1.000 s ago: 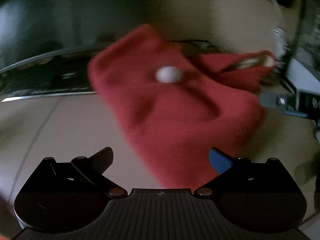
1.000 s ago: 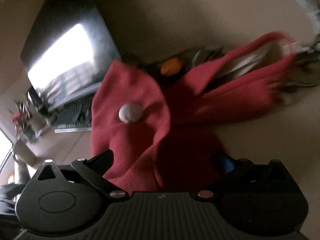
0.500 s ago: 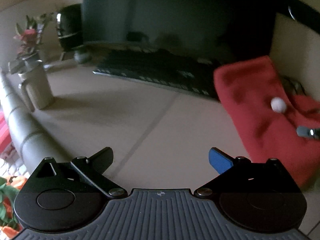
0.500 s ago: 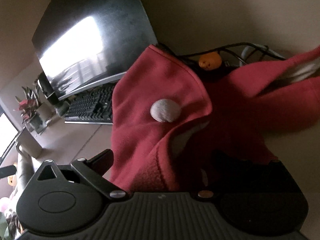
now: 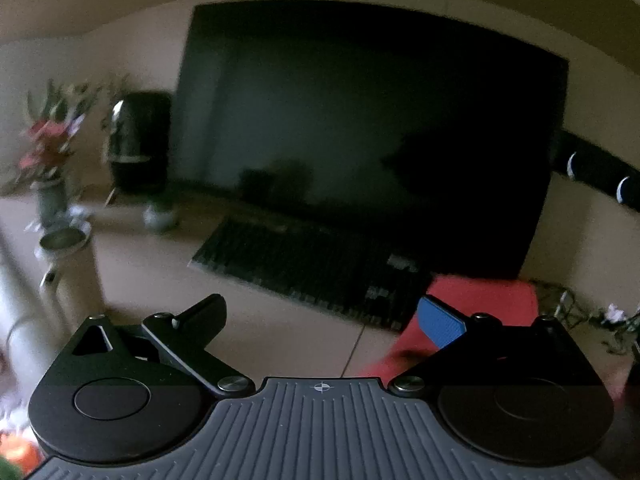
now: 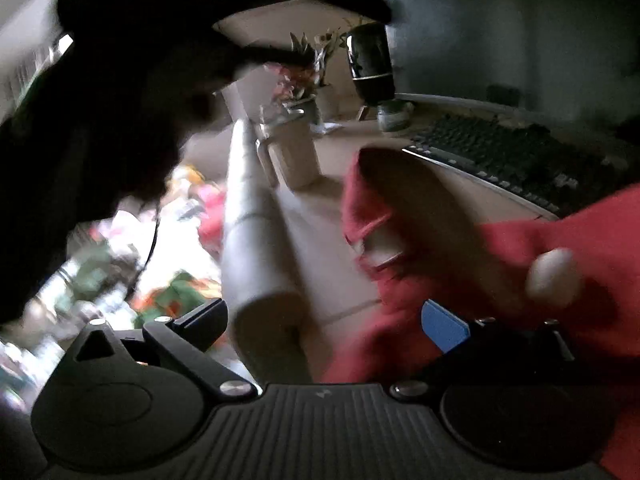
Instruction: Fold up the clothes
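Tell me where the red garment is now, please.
The red garment lies on the desk in front of the keyboard, filling the right side of the right wrist view, beyond the right gripper.

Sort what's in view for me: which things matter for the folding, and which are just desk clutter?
Belongs to the job:
- red garment with its white pom-pom
- left gripper, open, empty
- right gripper, open, garment beside its blue fingertip

Just lying about:
- keyboard
- monitor
- flower vase
- white mug
- black speaker
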Tool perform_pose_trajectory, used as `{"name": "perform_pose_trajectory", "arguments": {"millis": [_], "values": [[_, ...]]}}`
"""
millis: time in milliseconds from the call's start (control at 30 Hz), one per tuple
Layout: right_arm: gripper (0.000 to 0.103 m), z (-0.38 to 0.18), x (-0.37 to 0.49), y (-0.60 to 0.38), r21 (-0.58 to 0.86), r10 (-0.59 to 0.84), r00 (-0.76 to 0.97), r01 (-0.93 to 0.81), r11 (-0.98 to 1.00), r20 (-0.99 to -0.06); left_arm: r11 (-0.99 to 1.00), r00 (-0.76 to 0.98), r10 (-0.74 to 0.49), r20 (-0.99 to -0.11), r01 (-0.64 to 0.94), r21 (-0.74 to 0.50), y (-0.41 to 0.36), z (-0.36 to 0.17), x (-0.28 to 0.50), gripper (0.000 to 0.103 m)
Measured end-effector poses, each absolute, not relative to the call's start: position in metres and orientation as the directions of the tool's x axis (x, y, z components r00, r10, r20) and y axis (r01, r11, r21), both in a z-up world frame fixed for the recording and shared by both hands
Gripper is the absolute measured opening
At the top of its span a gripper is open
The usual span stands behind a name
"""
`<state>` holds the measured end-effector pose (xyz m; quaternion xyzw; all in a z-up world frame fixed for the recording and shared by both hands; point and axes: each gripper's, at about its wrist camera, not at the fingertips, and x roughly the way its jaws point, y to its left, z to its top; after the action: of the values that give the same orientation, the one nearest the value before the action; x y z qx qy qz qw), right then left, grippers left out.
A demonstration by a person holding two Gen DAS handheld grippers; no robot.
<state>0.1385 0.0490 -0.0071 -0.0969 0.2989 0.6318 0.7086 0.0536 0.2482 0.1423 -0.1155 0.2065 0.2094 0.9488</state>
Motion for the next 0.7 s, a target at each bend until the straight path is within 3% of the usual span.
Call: {"name": "perform_pose_trajectory", "arguments": {"millis": [200,400,567,700], "values": [[0.103,0.002,0.162,-0.037,0.126,0.712,0.348,-0.845,0.520,-0.610,0.981,0.845,0.154,-0.512,-0.194,-0.025,0.214,0.129,0.104,0.103],[0.103,-0.023,0.168,-0.073,-0.024,0.502,0.447,-0.764,0.645,-0.741,0.960,0.777,-0.012,-0.629,0.185,0.210,0.153,0.083,0.116,0.103],[0.103,-0.039,0.171,-0.081,-0.153,0.385,0.469,-0.769,0.621,-0.795,0.815,0.702,0.023,-0.712,0.399,0.420,0.112,0.026,0.124,0.103],[0.103,-0.030,0.188,-0.097,-0.206,0.332,0.517,-0.731,0.651,-0.789,0.732,0.690,0.150,-0.708,0.404,0.549,0.117,0.002,0.142,0.103]]}}
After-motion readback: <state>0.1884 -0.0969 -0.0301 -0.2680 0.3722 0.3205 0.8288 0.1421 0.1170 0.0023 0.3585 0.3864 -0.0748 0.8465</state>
